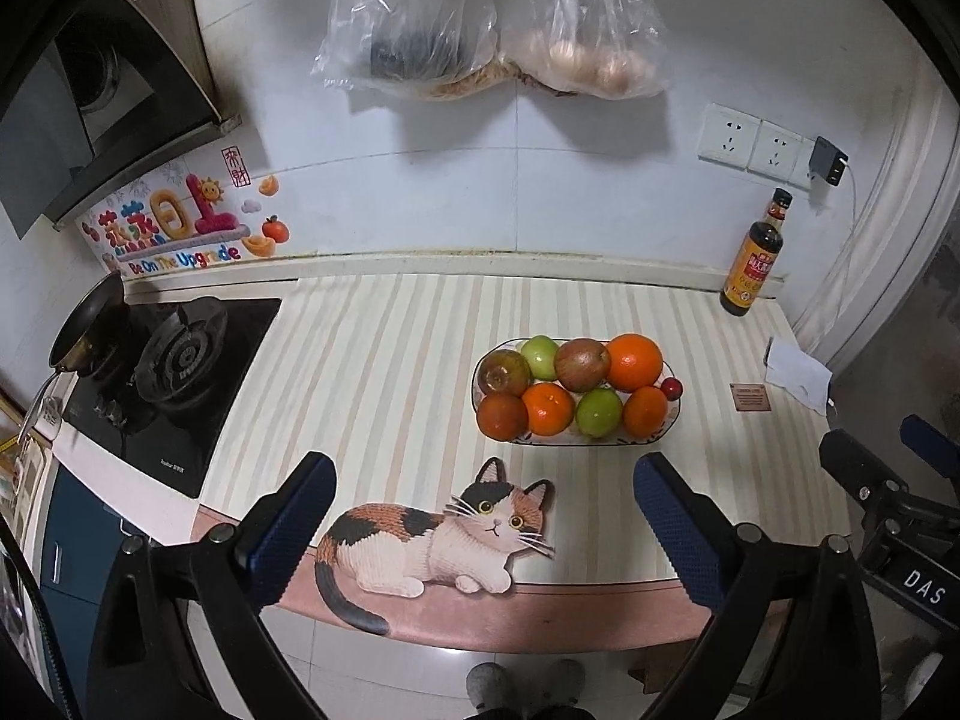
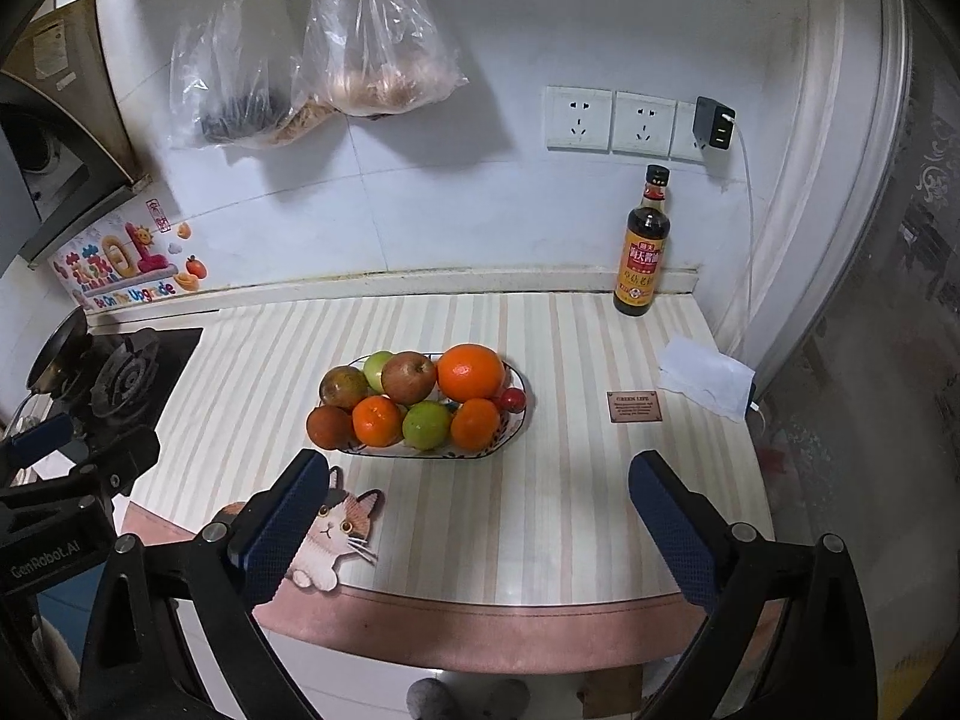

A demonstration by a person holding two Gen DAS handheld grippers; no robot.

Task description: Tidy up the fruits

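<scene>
While both hand-held grippers gape empty, fruit plate apparently full.

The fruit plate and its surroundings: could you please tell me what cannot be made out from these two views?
- Fruit plate: its inside is hidden by the piled fruit in both views.
- Small red fruit: partly hidden behind an orange; type unclear.
- Hanging plastic bags: contents blurred by plastic, tops cut off by the frame edge.
- Brown card: print too small.
- Frying pan: distorted at the left edge.

Oval patterned ceramic plate of fruit sits mid-counter, w/ flat calico cat-shaped mat just in front, toward the edge. Dark glass sauce bottle behind-right by the wall; black gas stove far left.
</scene>
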